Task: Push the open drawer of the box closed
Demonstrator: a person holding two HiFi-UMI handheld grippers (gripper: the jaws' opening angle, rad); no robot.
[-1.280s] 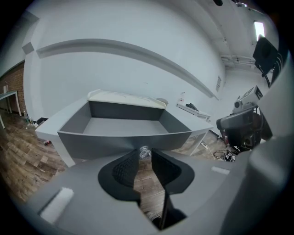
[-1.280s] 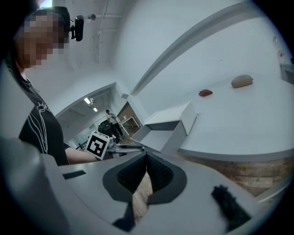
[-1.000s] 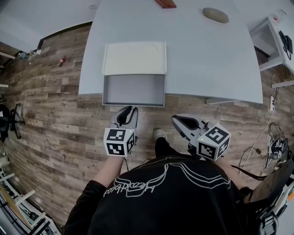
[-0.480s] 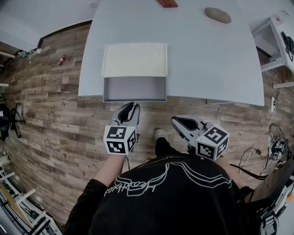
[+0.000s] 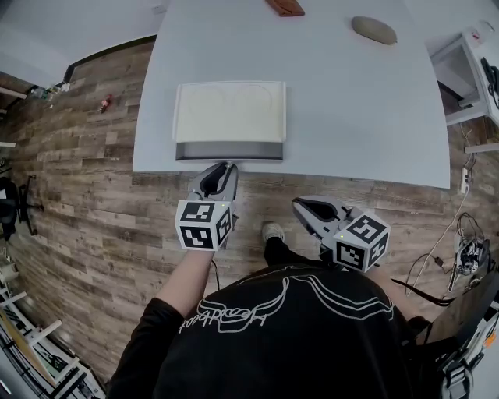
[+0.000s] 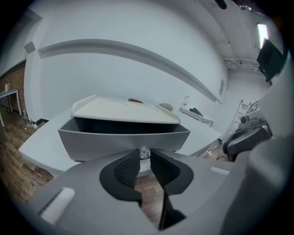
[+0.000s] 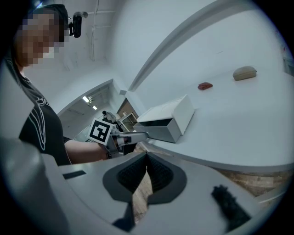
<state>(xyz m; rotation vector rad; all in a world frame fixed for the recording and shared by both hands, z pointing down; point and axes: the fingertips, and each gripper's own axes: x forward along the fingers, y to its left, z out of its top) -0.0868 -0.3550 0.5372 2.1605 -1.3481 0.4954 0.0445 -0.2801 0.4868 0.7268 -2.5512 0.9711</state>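
Observation:
A cream-lidded box stands near the front edge of the white table. Only a narrow strip of its grey drawer sticks out. In the left gripper view the drawer front fills the middle, under the cream lid. My left gripper is at the drawer's front, its jaws closed on the small clear knob. My right gripper hangs over the floor to the right, below the table edge, shut and empty. From the right gripper view the box and the left gripper show ahead.
At the table's far end lie a reddish-brown object and a grey oval object. White furniture stands at the right. My shoe is on the wooden floor between the grippers.
The drawer has slid far into the box. My left gripper moved forward with it, towards the table. The right gripper has hardly moved.

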